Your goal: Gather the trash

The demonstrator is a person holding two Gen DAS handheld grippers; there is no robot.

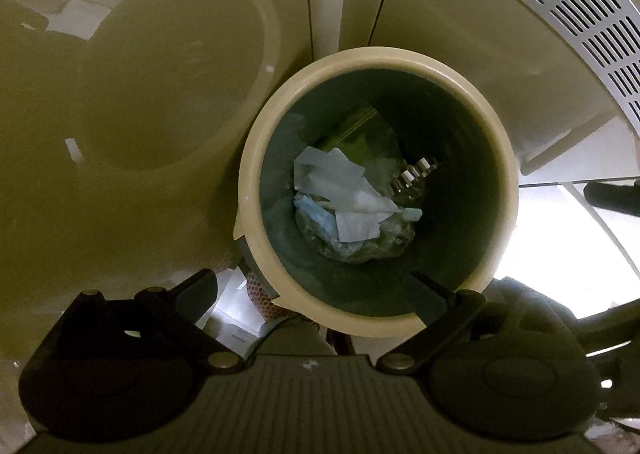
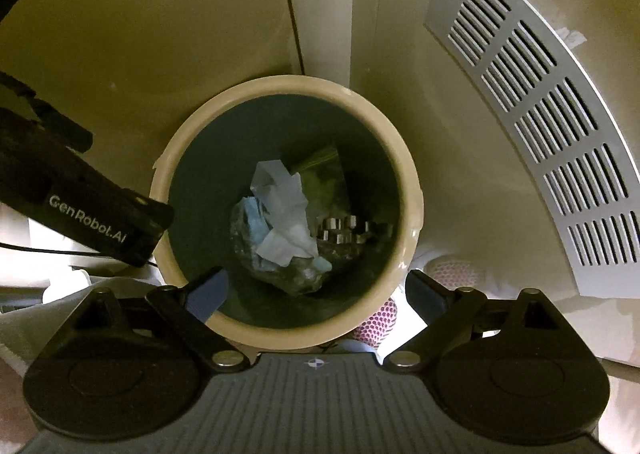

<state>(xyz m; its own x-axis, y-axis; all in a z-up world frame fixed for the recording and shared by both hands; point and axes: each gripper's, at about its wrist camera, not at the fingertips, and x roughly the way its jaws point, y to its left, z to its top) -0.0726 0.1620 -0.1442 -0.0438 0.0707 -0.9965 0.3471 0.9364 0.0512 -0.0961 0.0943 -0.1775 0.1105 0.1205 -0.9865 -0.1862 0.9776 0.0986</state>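
In the left wrist view, the left hand-held gripper (image 1: pixel 316 286) hangs above a round cream-rimmed waste bin with a dark grey-green inside (image 1: pixel 256 158), its dark fingers (image 1: pixel 202 288) spread wide with nothing between them; one fingertip sits outside the bin's near rim, the other just over its inner edge. At the bottom of the bin lies a heap of trash: crumpled white paper tissues (image 1: pixel 340 186) on top, a pale blue scrap (image 1: pixel 316 214) and clear crinkled plastic film (image 1: pixel 376 242) beneath, a green-edged clear bag (image 1: pixel 348 130) behind, and some shiny metal cylinders (image 1: pixel 416 174) at the side. A grey slotted vent panel (image 1: pixel 580 18) curves along the upper right of the beige wall. In the right wrist view, the right hand-held gripper (image 2: pixel 316 294) is likewise wide apart and empty, poised over the same bin (image 2: pixel 408 182), one finger (image 2: pixel 210 290) over the rim, the other outside it beside a pink honeycomb-patterned object (image 2: pixel 378 320). The black body of the left device, lettered "GenRobot.AI" (image 2: pixel 86 218), reaches in from the left, touching or nearly touching the bin's rim. The tissues (image 2: pixel 280 194), metal cylinders (image 2: pixel 344 230) and vent panel (image 2: pixel 540 118) show again.
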